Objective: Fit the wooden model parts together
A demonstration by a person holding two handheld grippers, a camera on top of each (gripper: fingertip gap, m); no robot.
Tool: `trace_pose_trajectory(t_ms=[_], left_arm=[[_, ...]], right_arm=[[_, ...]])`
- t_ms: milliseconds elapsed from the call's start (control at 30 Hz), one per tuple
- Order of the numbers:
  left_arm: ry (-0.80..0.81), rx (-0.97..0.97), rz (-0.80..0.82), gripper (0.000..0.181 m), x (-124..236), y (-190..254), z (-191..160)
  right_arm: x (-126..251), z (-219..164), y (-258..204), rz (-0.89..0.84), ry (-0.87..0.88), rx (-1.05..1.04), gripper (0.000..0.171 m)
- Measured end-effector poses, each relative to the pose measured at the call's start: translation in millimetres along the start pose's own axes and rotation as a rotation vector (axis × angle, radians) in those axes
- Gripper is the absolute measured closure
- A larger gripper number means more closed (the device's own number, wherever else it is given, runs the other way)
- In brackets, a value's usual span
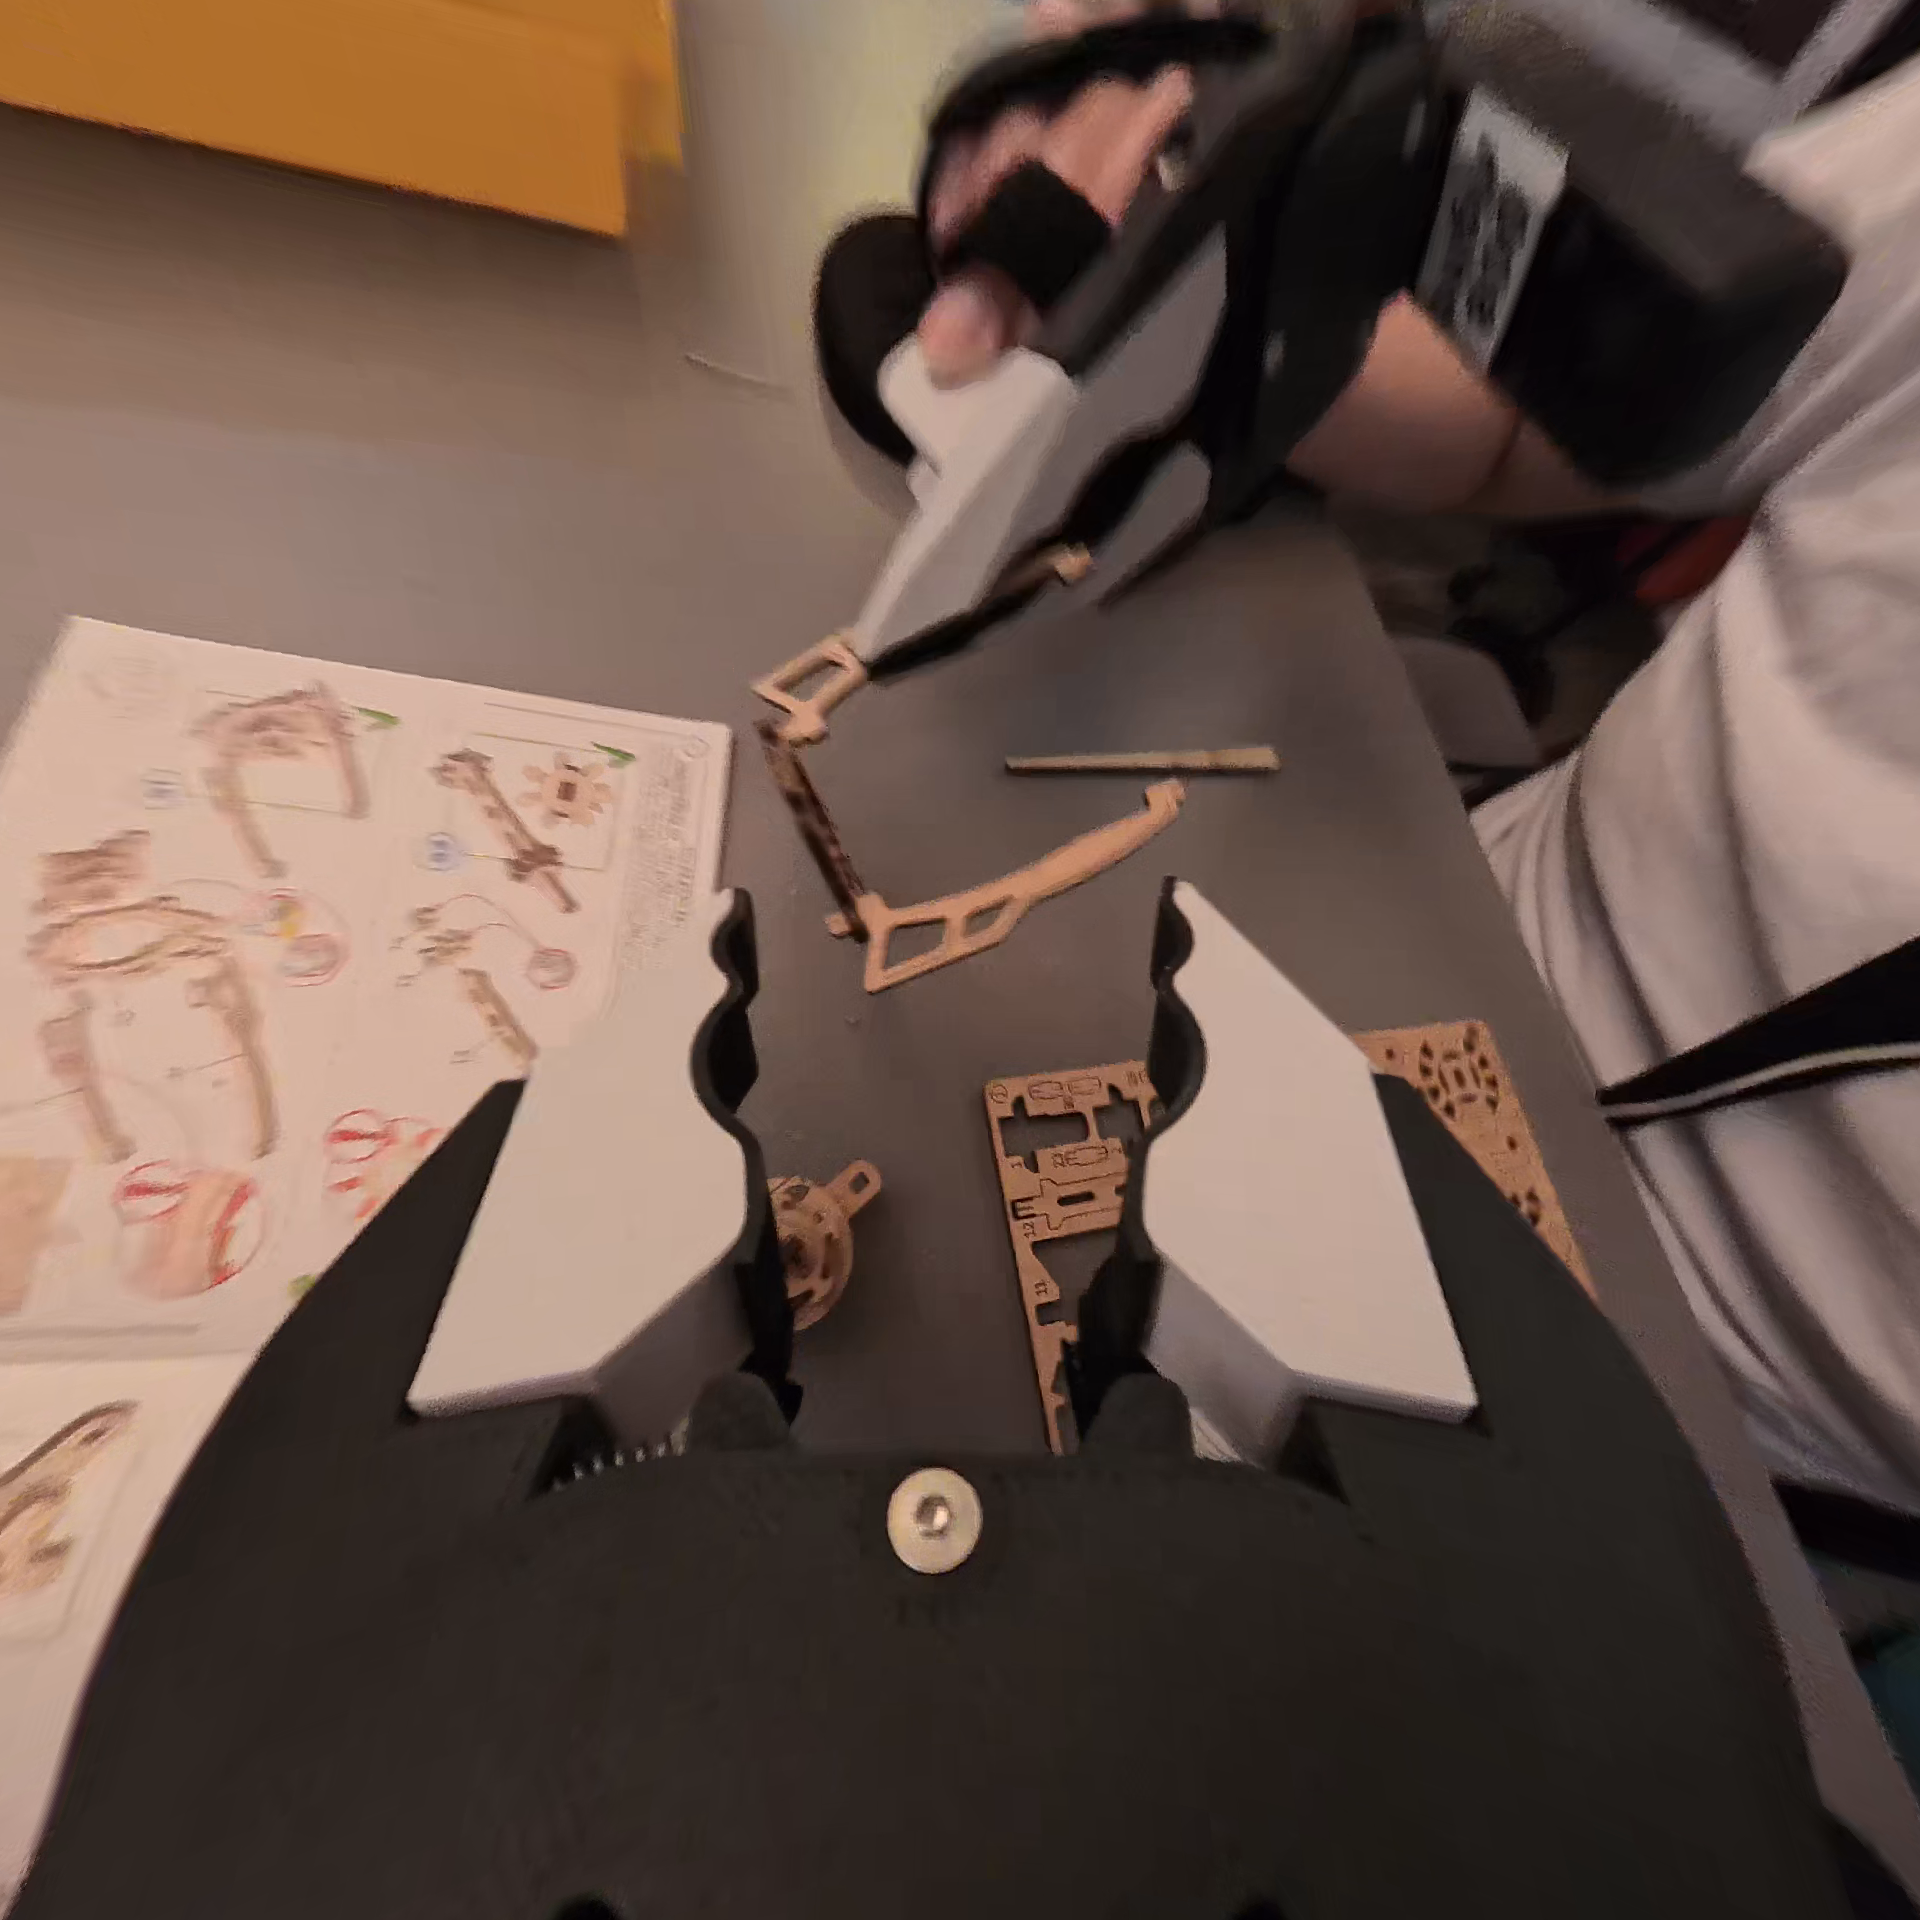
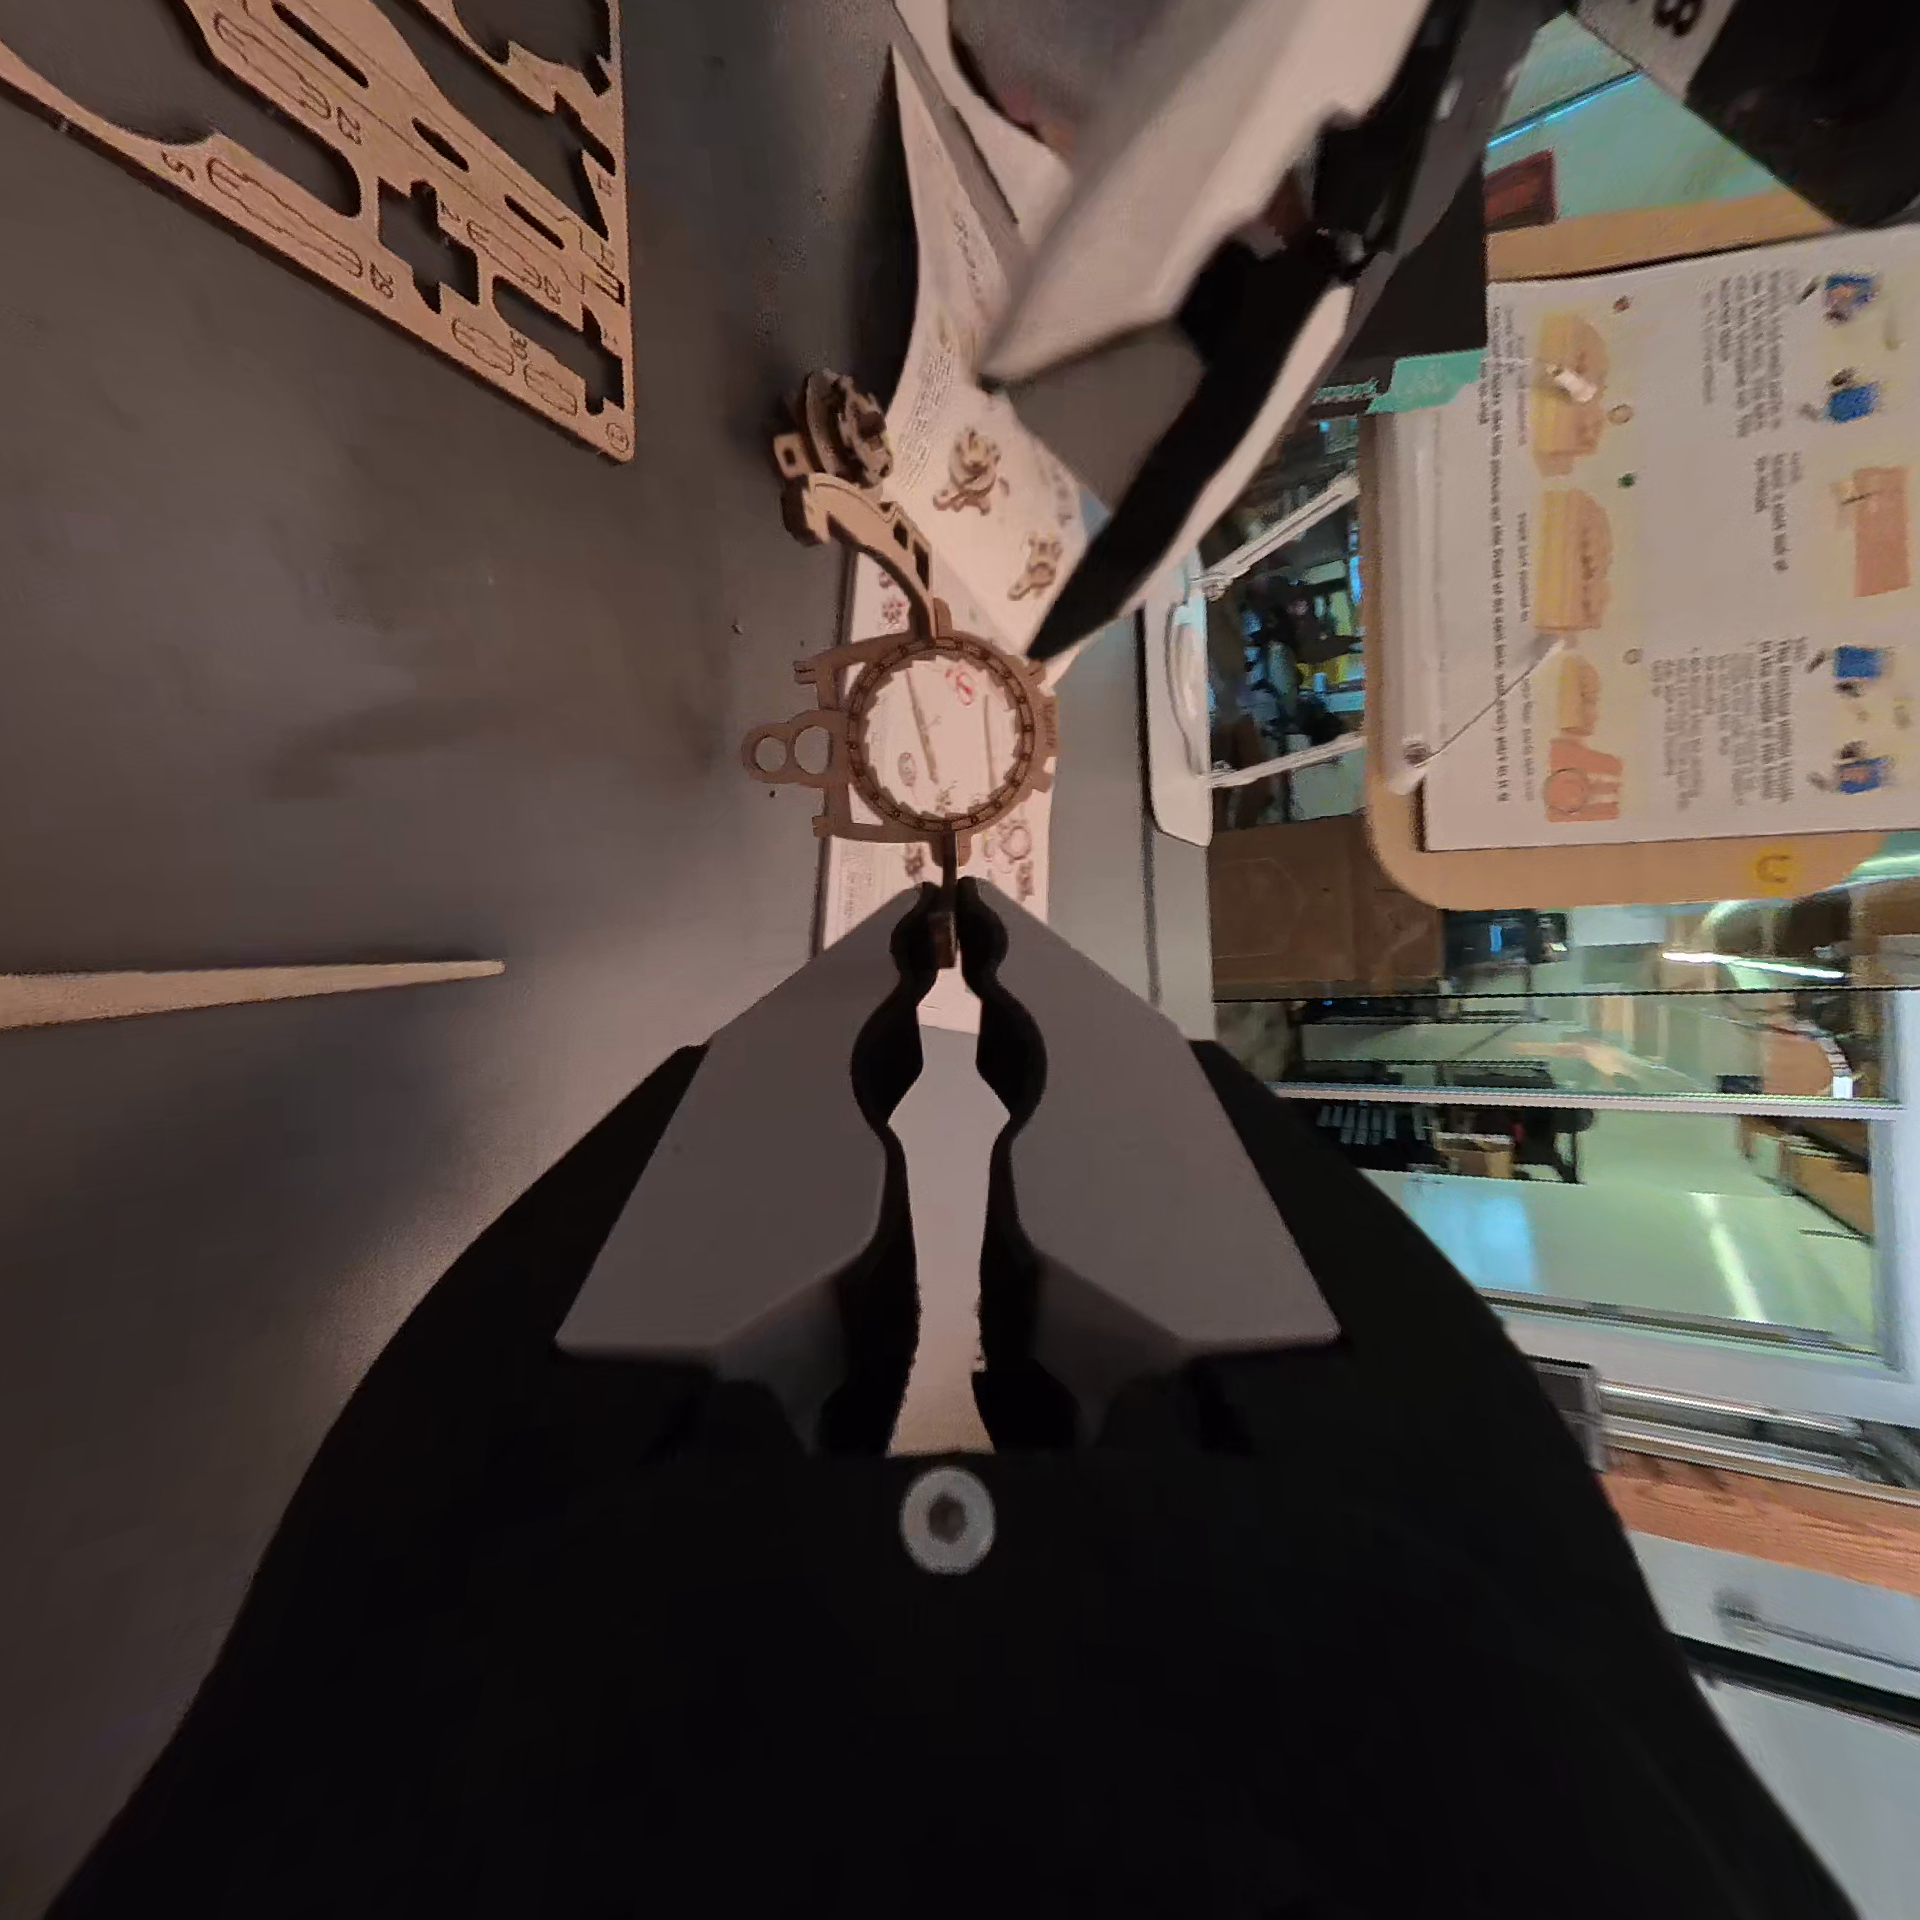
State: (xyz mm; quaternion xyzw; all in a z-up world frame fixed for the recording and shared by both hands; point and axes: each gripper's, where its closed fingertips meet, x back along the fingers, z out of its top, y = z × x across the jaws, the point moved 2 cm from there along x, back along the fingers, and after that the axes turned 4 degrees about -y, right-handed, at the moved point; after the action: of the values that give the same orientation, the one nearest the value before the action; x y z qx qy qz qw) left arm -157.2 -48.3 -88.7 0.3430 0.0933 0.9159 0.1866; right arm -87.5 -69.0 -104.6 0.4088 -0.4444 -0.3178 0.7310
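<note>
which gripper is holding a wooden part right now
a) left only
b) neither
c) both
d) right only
d: the right gripper is shut on the ring-shaped wooden frame, pinching its thin stem, while the left gripper hangs wide open over the table with nothing between its fingers.

A dark grey table (image 1: 416,499) carries an instruction sheet (image 1: 312,935), cut-out boards (image 1: 1049,1174) and a stick (image 1: 1143,762).
</note>
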Motion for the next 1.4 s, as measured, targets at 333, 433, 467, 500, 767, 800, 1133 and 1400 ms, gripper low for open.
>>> trace_pose_trajectory(t_ms=[333,433,467,500,767,800,1133,1400], left_arm=[[0.031,0.17,0.085,0.154,-12.6,-13.3,15.9],[-0.02,0.133,0.153,0.176,-21.7,-16.5,10.0],[-0.01,0.13,0.164,0.179,-22.9,-17.0,11.1],[0.0,0.134,0.17,0.179,-23.5,-17.7,12.0],[0.079,0.196,0.077,0.179,-20.4,-15.0,16.5],[0.1,0.199,0.056,0.179,-19.5,-13.6,18.6],[0.13,0.059,0.216,0.181,-8.7,-19.0,30.2],[0.138,-0.175,0.331,0.181,14.6,-9.4,39.8]], right_arm=[[0.6,12.9,2.4,-0.133,-0.012,0.167,0.169],[1.1,14.1,2.3,-0.147,-0.011,0.189,0.169],[0.7,13.5,2.3,-0.153,-0.018,0.196,0.169],[0.5,12.8,2.5,-0.158,-0.023,0.202,0.169],[1.2,13.6,8.7,-0.192,-0.017,0.172,0.169],[1.4,12.5,11.0,-0.201,-0.022,0.162,0.169],[4.9,10.4,27.1,-0.274,0.01,0.076,0.165],[5.1,0.5,16.9,0.034,0.185,-0.344,0.155]])
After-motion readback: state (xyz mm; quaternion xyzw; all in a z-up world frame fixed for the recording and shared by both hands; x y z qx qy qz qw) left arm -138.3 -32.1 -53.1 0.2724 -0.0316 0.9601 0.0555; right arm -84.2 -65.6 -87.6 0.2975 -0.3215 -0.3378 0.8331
